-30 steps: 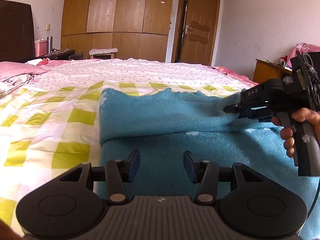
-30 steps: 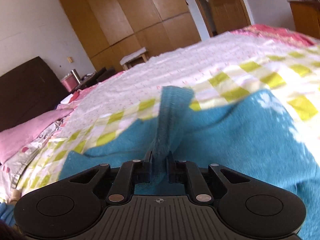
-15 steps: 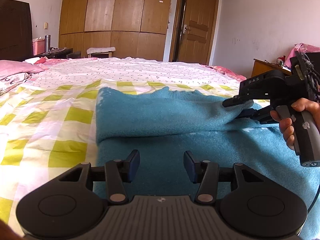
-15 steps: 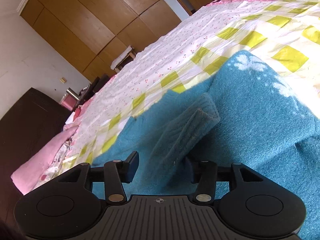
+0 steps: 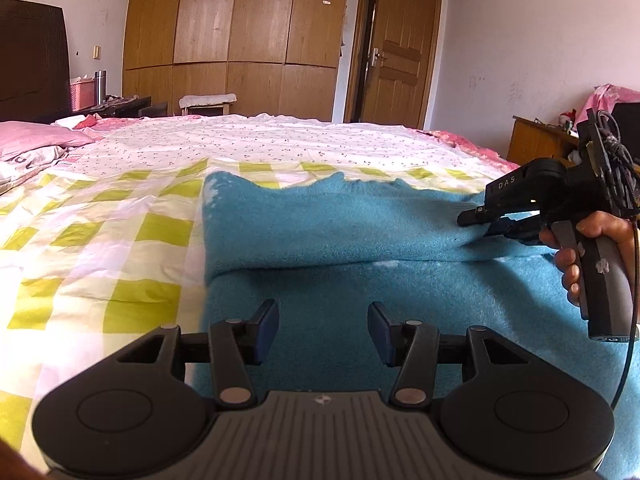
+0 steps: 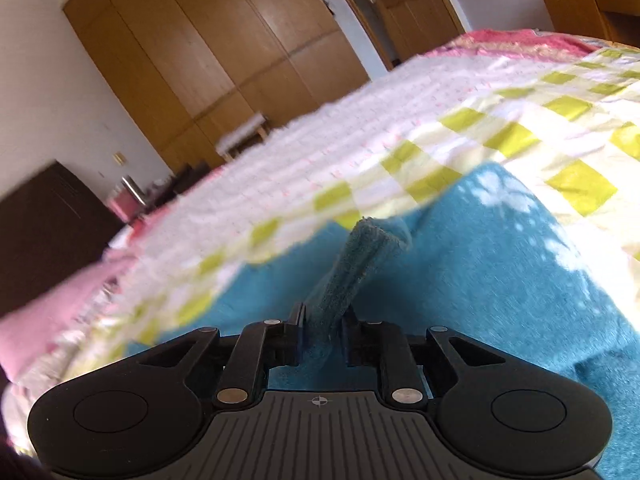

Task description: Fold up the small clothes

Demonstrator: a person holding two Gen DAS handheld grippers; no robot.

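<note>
- Count: one teal knit garment, two grippers, one bed with a yellow-checked quilt, one pink pillow, one wooden wardrobe, one door.
- Garment lies on the quilt toward the bed's near edge, its far part folded over into a thick band running across the bed; the lower layer spreads flat toward the camera.
- Left gripper: fingers apart, nothing between them, hovering over the flat lower layer near the garment's left edge.
- Right gripper: fingers drawn together and clamped on a ribbed strip of the garment that rises from between them.
- Change vs 0.5 s ago: right gripper stood wide with the strip loose between its fingers; now it pinches the strip. Left gripper is spread as before and sits at about the same spot.
- In the left wrist view the right gripper meets the right end of the folded band; the person's right hand holds its handle.
- Right wrist view is motion-blurred; quilt pattern smeared. Garment's near and right edges are cut off by the frame and the gripper bodies.
</note>
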